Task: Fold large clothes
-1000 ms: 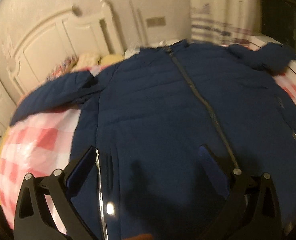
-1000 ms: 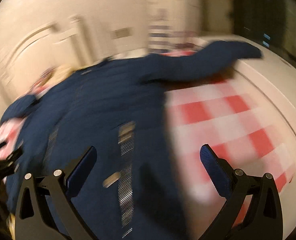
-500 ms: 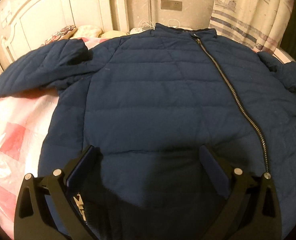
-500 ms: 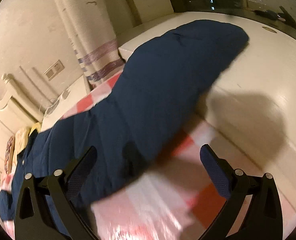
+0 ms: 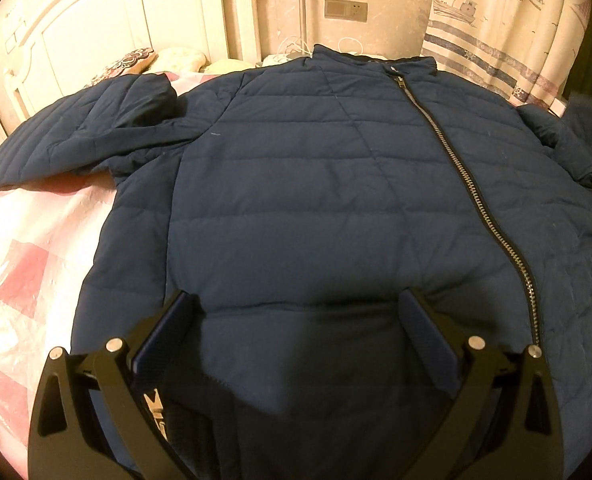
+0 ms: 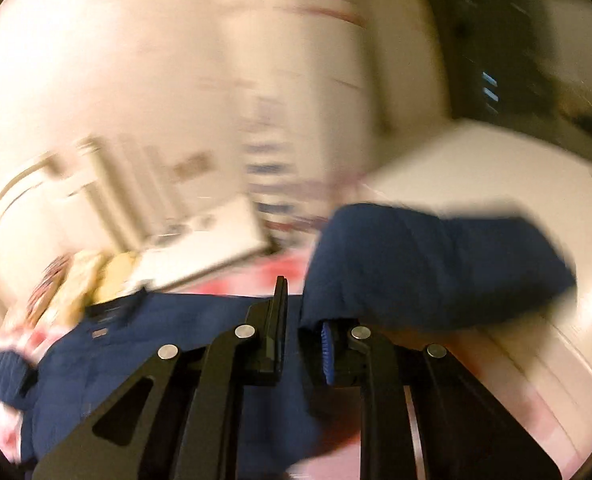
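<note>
Right gripper point(image 6: 302, 328) now clamped on jacket sleeve point(image 6: 428, 264).

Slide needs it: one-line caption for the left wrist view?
Open left gripper hovering over zipped navy puffer jacket spread on checked bedsheet.

The right wrist view is smeared by motion, so the headboard point(image 6: 76, 184), the curtain point(image 6: 272, 168) and the pillows point(image 6: 92, 276) behind the navy jacket point(image 6: 168, 344) are only streaks, and the lifted sleeve point(image 6: 428, 264) has soft, doubled edges. Where that sleeve enters the right hand-held gripper point(image 6: 302, 320), the cloth covers most of the blue pad, and the hold itself is hard to make out. In the left wrist view the jacket's hem point(image 5: 296, 420) lies in shadow behind the left hand-held gripper point(image 5: 296, 312) and runs off the bottom edge, while the far sleeve point(image 5: 584, 136) is blurred at the right rim.
</note>
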Demonstrator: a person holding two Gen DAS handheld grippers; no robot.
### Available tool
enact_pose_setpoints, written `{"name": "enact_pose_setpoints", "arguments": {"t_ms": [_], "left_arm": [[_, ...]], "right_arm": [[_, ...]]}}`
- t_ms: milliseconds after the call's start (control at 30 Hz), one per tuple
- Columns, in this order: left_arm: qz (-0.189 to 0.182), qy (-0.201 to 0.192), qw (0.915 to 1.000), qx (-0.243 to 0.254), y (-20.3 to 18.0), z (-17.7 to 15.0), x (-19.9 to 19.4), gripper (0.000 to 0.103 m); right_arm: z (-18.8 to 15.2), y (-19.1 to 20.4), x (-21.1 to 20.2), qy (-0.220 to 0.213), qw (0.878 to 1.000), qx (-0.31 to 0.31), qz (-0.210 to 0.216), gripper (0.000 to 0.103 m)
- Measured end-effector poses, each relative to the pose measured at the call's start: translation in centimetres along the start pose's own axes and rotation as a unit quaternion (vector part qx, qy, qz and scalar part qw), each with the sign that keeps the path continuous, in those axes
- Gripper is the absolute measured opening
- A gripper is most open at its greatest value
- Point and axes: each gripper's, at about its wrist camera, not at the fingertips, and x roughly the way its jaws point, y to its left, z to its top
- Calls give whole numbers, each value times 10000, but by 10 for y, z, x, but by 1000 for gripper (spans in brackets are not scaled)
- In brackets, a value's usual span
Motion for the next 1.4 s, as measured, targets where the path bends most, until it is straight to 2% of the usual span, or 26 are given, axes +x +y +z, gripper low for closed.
{"name": "enact_pose_setpoints", "arguments": {"t_ms": [67,167,267,333,367,400,433,467,500,533,567,600,633,767,800,867,900,967,1067,1133,1167,1200,1233,1267,1333,1400], "left_arm": [[-12,1,10000,-6,0,0,0,101],[-20,-3,10000,-15,1,1,0,101],[-30,-6,10000,-22,1,2,1,101],[-34,-8,10000,-25,2,2,1,101],[-37,-9,10000,-27,2,2,1,101],[-36,-9,10000,-28,2,2,0,101],[-36,-9,10000,-29,1,2,0,101],[-33,-12,10000,-27,1,2,0,101],[-36,-14,10000,-29,2,1,0,101],[-35,-18,10000,-30,2,1,0,101],[-36,-19,10000,-32,2,1,0,101],[-39,-19,10000,-34,3,1,0,101],[-37,-23,10000,-33,3,1,0,101],[-32,-30,10000,-35,3,1,0,101],[-25,-30,10000,-31,2,1,1,101],[-15,-31,10000,-23,2,1,0,101],[-11,-31,10000,-19,2,1,0,101],[-14,-32,10000,-22,2,1,0,101],[-12,-32,10000,-22,2,1,0,101],[-12,-34,10000,-22,2,1,0,101],[-12,-34,10000,-22,2,1,0,101],[-14,-35,10000,-25,2,1,1,101],[-12,-34,10000,-23,2,1,1,101],[-10,-34,10000,-22,1,1,1,101],[-8,-35,10000,-20,2,1,1,101],[-12,-36,10000,-19,2,1,0,101]], "right_arm": [[-4,51,-6,-93,9973,-610,401,18],[-25,114,-2,76,9869,-1382,830,18],[-73,179,26,829,9641,-2218,1202,18],[-108,202,39,1326,9481,-2741,916,19],[-130,208,55,1772,9351,-2988,702,21],[-145,205,56,2043,9289,-3030,599,23],[-155,201,59,2074,9293,-3005,557,26],[-156,197,56,1943,9334,-2952,619,32],[-153,191,53,2020,9346,-2854,650,37],[-148,184,48,2163,9349,-2712,757,53],[-143,176,42,2305,9353,-2511,953,77],[-139,172,33,2335,9374,-2335,1105,85],[-133,160,18,2237,9433,-2110,1249,86],[-114,118,-31,1727,9639,-1333,1529,82],[-102,95,-30,1675,9703,-796,1553,81],[-95,51,-26,1676,9734,216,1549,79],[-92,21,-18,1751,9699,856,1460,79],[-93,-17,-2,1927,9532,1741,1546,79],[-95,-35,28,2133,9284,2501,1735,79],[-88,-33,40,2059,9276,2621,1688,74],[-83,-30,43,1999,9295,2583,1711,56],[-75,-21,45,1927,9336,2496,1702,50],[-66,-11,41,1732,9431,2362,1572,35],[-58,1,37,1532,9508,2201,1551,28],[-38,50,17,982,9723,1370,1620,26],[-27,102,-1,800,9776,488,1884,27]]}}
